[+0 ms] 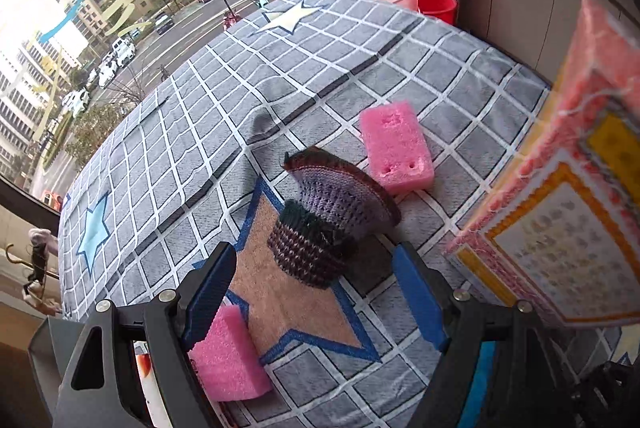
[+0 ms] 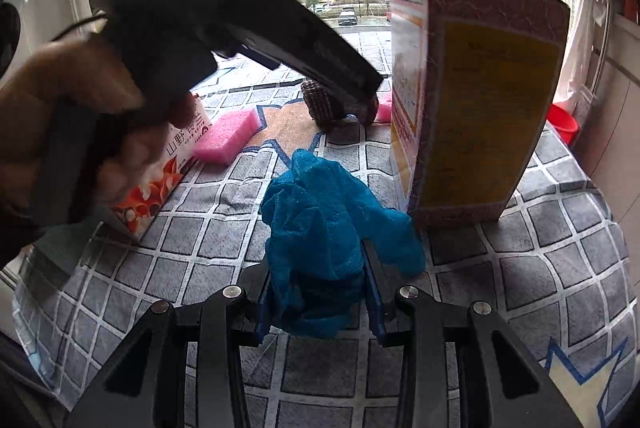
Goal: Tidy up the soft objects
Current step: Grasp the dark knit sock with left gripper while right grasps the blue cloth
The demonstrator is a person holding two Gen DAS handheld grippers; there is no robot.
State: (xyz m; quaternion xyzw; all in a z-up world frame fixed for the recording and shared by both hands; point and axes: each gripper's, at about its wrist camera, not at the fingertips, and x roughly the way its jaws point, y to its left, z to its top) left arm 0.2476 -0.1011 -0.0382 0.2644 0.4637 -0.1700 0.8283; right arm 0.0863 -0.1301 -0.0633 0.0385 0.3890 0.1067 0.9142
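My left gripper (image 1: 316, 288) is open, its blue pads either side of a purple and brown knitted hat (image 1: 320, 220) lying on the grey checked cloth (image 1: 192, 132). One pink sponge (image 1: 396, 148) lies beyond the hat; another pink sponge (image 1: 228, 356) lies by the left finger. My right gripper (image 2: 320, 292) is shut on a blue mesh cloth (image 2: 320, 228) just above the cloth-covered table. The left gripper body (image 2: 240, 12) crosses the right wrist view, with the hat (image 2: 324, 104) and a pink sponge (image 2: 228, 136) behind it.
A tall pink and yellow box (image 2: 472, 100) stands to the right, also in the left wrist view (image 1: 568, 196). A red-patterned carton (image 2: 160, 180) lies at left. Red and pink buckets (image 1: 436, 4) sit past the table's far edge. A window runs behind.
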